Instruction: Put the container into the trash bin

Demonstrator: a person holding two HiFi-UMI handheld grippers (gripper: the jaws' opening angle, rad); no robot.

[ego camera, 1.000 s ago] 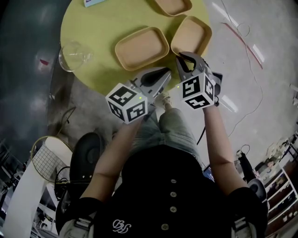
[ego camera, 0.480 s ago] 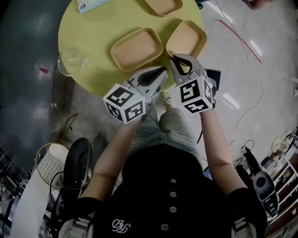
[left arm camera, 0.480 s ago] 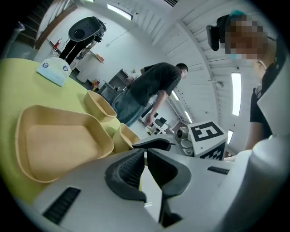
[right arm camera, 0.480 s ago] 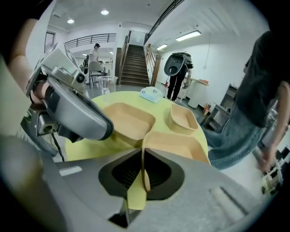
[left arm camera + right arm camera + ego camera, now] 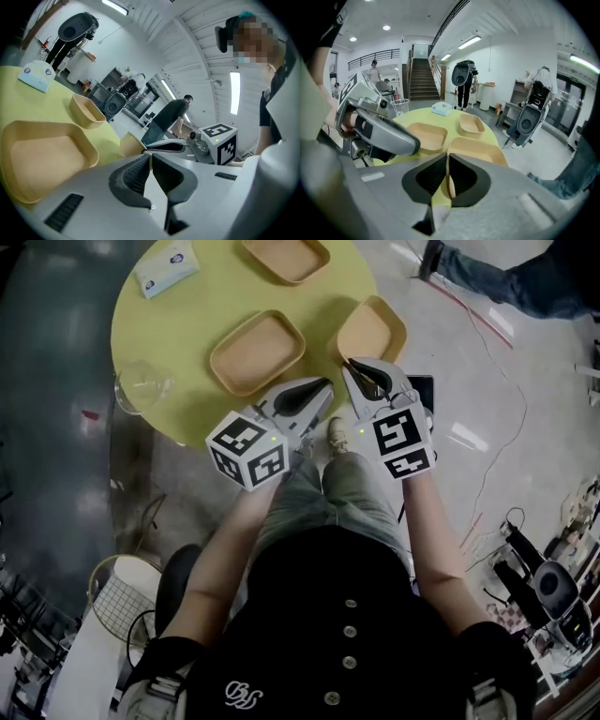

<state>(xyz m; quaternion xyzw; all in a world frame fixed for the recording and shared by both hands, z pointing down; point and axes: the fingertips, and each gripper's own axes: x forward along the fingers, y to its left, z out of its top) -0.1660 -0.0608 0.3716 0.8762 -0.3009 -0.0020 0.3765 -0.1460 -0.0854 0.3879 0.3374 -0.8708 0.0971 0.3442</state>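
Landmark: a round yellow table (image 5: 187, 324) is taken as the reference; every place below is given from it
Wire-mesh bin (image 5: 111, 585): seen on the floor, well apart from the table, off its near-left side
Glass cup (image 5: 141, 385): a clear one; set at the table's left edge, apart from the containers
Tissue packet (image 5: 164, 268): laid flat on the table's far-left part
Middle container (image 5: 258, 351): tan and shallow; set near the table's centre, between the glass cup and the right container
Left gripper (image 5: 328, 382): held over the table's near edge, just beside the middle container's near-right corner; its jaws are pressed together and nothing is gripped between them
Far container (image 5: 286, 257): tan; set at the table's far edge
Right gripper (image 5: 351, 365): held over the table's near-right edge, beside the left gripper; its jaws are clamped on the thin near rim of the right container
Right container (image 5: 372, 329): the task's thing; tan and shallow; found at the table's right edge, partly past it; whether it rests on the table cannot be told; it is well apart from the wire-mesh bin
Person (image 5: 506, 282): trousered legs are seen on the floor beyond the table's far-right side
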